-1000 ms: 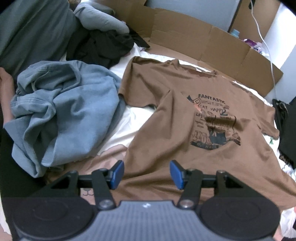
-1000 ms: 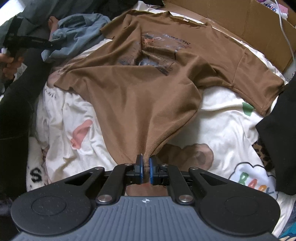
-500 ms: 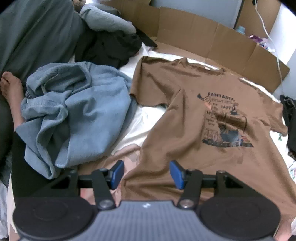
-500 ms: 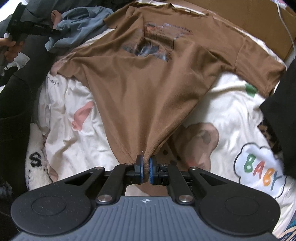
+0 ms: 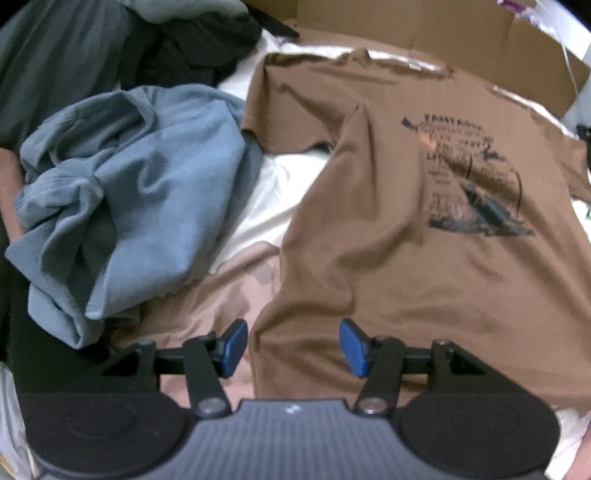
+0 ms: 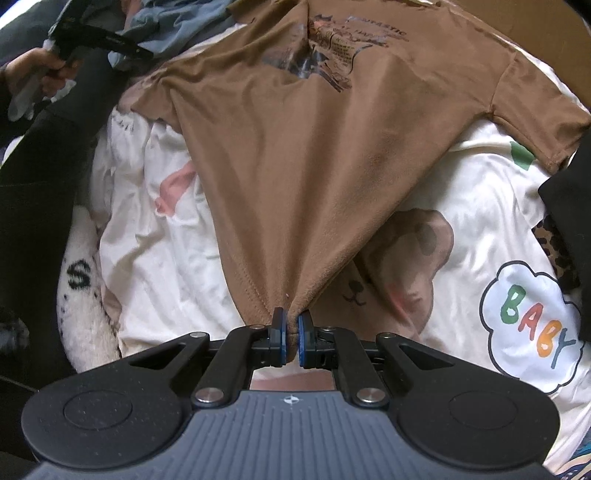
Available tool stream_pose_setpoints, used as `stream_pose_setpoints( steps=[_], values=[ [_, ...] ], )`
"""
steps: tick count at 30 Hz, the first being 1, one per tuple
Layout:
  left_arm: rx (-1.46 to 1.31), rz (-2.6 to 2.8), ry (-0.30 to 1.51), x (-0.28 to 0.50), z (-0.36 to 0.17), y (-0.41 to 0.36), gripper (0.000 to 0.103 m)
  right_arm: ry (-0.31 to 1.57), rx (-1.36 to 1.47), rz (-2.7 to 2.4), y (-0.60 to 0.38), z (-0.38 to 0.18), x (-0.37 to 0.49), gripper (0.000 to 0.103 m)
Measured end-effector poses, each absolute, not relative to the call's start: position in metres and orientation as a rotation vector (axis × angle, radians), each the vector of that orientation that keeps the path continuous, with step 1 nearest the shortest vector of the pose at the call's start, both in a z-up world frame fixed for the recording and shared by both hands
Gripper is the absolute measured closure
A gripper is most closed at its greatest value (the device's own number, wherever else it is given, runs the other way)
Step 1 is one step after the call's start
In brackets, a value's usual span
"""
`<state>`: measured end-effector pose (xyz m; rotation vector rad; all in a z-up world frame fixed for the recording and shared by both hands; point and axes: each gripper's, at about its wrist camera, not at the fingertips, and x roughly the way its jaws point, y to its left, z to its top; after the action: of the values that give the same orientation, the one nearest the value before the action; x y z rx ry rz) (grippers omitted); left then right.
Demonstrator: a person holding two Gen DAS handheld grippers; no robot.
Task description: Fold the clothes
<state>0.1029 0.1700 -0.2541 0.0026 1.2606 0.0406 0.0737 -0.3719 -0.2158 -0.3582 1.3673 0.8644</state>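
A brown printed T-shirt [image 5: 388, 258] lies spread face up on a white patterned bed sheet [image 6: 461, 206]. My left gripper [image 5: 293, 343] hangs open just above the shirt's lower left hem corner, blue pads [image 5: 233, 345] on either side of the cloth edge and apart from it. In the right wrist view the same T-shirt [image 6: 314, 155] runs away from me, pulled into a taut ridge. My right gripper [image 6: 290, 334] is shut on its lower right hem corner. The left gripper [image 6: 99, 38] shows there at the top left, held in a hand.
A crumpled blue garment [image 5: 125, 192] lies left of the shirt, dark clothes [image 5: 192, 48] behind it. Cardboard panels [image 5: 424, 26] stand along the far side. A black garment [image 6: 570, 206] lies at the right edge. A dark trouser leg [image 6: 40, 177] runs along the left.
My left gripper has sunk toward the shirt's lower left corner, so cloth and blue garment look larger. My right gripper has drawn the hem corner toward me, keeping its grip.
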Motion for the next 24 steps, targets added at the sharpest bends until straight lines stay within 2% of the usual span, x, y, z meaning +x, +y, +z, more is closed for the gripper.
stream_pose_setpoints(
  steps=[9, 19, 21, 22, 24],
  values=[
    [0.058, 0.044, 1.324, 0.106, -0.277, 0.163, 0.045, 1.438, -0.389, 0.869, -0.381, -0.244, 0.079, 0.099],
    [0.185, -0.004, 1.355, 0.112, -0.262, 0.171, 0.045, 1.505, -0.33, 0.822, -0.384, -0.268, 0.091, 0.095],
    [0.199, -0.031, 1.374, 0.11, -0.254, 0.177, 0.045, 1.493, -0.308, 0.805, -0.387, -0.265, 0.094, 0.085],
    [0.202, -0.043, 1.386, 0.109, -0.251, 0.18, 0.045, 1.485, -0.297, 0.797, -0.388, -0.263, 0.096, 0.074],
    [0.206, -0.057, 1.42, 0.106, -0.251, 0.186, 0.044, 1.467, -0.28, 0.782, -0.39, -0.261, 0.099, 0.071]
  ],
)
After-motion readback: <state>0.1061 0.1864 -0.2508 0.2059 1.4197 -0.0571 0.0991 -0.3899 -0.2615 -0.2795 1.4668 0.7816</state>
